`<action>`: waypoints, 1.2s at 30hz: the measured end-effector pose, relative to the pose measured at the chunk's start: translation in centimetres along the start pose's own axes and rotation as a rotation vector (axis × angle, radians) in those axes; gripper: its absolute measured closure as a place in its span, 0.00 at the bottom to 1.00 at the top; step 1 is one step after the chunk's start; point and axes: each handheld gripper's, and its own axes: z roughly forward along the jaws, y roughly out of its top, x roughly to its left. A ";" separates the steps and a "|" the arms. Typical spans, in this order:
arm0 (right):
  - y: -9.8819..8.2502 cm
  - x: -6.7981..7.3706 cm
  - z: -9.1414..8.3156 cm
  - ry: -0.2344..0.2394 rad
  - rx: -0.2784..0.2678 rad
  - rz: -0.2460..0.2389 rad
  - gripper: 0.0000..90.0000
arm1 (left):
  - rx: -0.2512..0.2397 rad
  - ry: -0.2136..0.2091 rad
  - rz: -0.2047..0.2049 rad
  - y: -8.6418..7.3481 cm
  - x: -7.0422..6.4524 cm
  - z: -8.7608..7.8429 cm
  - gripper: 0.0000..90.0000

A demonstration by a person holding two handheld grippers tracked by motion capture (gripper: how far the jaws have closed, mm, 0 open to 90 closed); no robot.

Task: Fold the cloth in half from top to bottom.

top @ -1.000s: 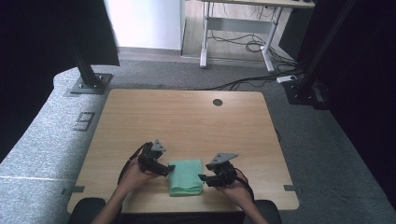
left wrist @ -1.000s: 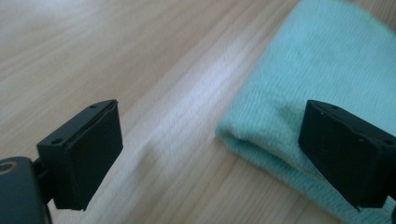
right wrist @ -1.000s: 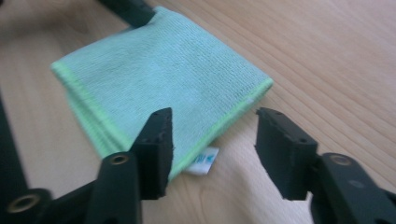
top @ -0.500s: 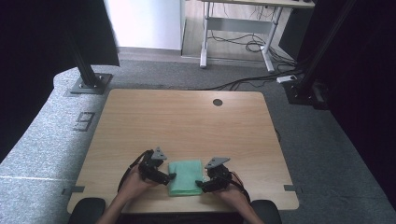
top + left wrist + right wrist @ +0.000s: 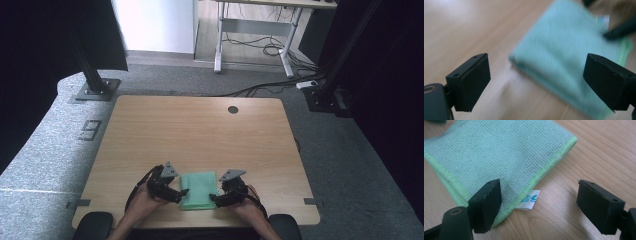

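Folded green microfibre cloth [image 5: 198,190] lying flat on the light wooden bench [image 5: 190,130], near its front edge, between the two hand-held grippers. Left gripper [image 5: 180,194]: jaws wide apart, nothing between them, tips at the cloth's left edge. Right gripper [image 5: 214,200]: jaws wide, having just been opening, straddling the cloth's hemmed corner and its small white label [image 5: 529,200] without pressing on either.
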 end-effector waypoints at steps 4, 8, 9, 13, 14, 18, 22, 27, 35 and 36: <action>-0.1 -0.1 0.0 0.002 0.000 0.017 0.20 | 0.045 0.002 0.009 0.1 -0.4 1.7 0.08; -0.2 -0.1 0.0 -0.003 -0.004 0.017 0.19 | 0.097 -0.022 0.010 -1.2 -1.2 1.8 0.08; -0.2 -0.1 0.0 -0.004 -0.004 0.017 0.19 | 0.101 -0.021 0.007 -1.4 -1.3 1.6 0.08; -0.2 -0.1 0.0 -0.008 -0.005 0.023 0.18 | 0.107 0.002 -0.004 -2.4 -1.6 0.8 0.08; -0.2 0.0 0.0 -0.010 -0.007 0.025 0.18 | 0.107 0.003 -0.015 -2.7 -1.6 0.9 0.08; -0.3 0.0 0.0 -0.012 -0.008 0.030 0.18 | 0.101 -0.010 -0.047 -3.1 -1.3 1.3 0.08; -0.4 0.0 0.0 -0.017 -0.013 0.027 0.17 | 0.096 0.003 -0.048 -3.2 -1.1 1.5 0.03; -0.2 0.0 0.1 -0.026 -0.003 0.020 0.15 | 0.085 0.020 -0.056 -3.1 -0.6 1.9 0.00; 0.3 -1.0 0.7 -0.042 -0.009 0.037 0.15 | 0.058 0.040 -0.075 -2.4 0.8 2.8 0.00; 0.4 -1.2 0.8 -0.047 -0.009 0.041 0.15 | 0.055 0.043 -0.078 -2.3 1.0 2.9 0.00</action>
